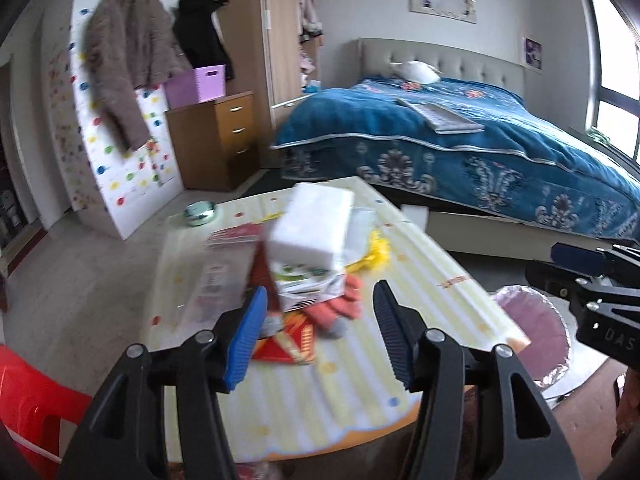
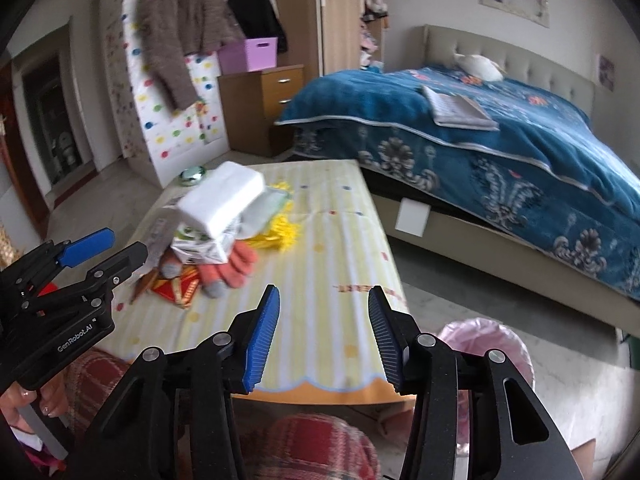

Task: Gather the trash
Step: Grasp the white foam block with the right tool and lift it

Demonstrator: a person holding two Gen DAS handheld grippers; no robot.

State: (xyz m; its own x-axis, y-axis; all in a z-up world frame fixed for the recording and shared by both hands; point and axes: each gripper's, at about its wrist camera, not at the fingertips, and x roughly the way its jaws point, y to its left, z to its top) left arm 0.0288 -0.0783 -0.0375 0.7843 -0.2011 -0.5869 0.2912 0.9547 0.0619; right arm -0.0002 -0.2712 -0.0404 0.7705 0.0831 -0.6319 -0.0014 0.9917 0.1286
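nearest the viewer, the left tool (image 1: 320, 320) and the right tool (image 2: 324, 332) both hover over the near edge of the tabletop (image 2: 332, 240), each with its blue-padded fingers spread wide and nothing between them, apparently poised to choose a first piece. just beside the tabletop on the right stands a bin lined with a pink bag (image 2: 488, 344), likely set there so trash has a short trip. mid-tabletop lies the trash pile: a red and gold wrapper (image 1: 288, 344), an orange glove (image 1: 340, 308) under a white tissue pack (image 1: 312, 232), and yellow shreds (image 2: 276, 232). farther off sits a small green round tin (image 1: 200, 212), then the bed (image 1: 460, 148) with its blue cover.
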